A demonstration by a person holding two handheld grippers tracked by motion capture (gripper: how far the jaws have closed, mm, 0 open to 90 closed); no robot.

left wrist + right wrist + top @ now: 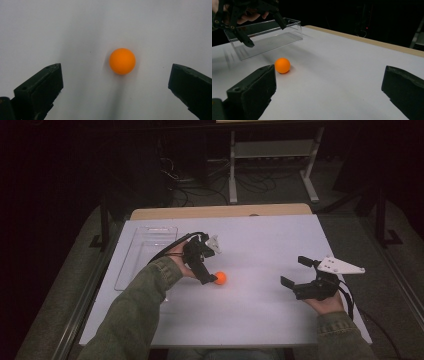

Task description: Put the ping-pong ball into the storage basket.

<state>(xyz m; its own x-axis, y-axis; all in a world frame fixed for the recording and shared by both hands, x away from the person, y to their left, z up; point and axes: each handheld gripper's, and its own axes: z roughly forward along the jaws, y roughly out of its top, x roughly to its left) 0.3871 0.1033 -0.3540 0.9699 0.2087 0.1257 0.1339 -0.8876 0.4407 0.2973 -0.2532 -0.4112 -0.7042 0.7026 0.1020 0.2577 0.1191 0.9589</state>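
So far nothing is grasped. The orange ball point(220, 278) lies free on the white counter point(260, 240), near its middle, with the clear tray point(146, 255) well apart at about 10 o'clock from it and, as far as the high view shows, with nothing in it.

Left gripper point(209, 279) hangs over the ball, tilted down; in the left gripper view its fingers point(41, 87) stand wide apart, the ball lying between them and a little ahead, touching neither. Right gripper point(296, 273) rests at 3 o'clock from the ball, well apart, fingers likewise spread wide and holding nothing.

Judgement: the approach looks nearly finished and the pickup has not begun. Left to do: lower around the ball, close, lift, and probably carry it toward the tray at 10 o'clock.
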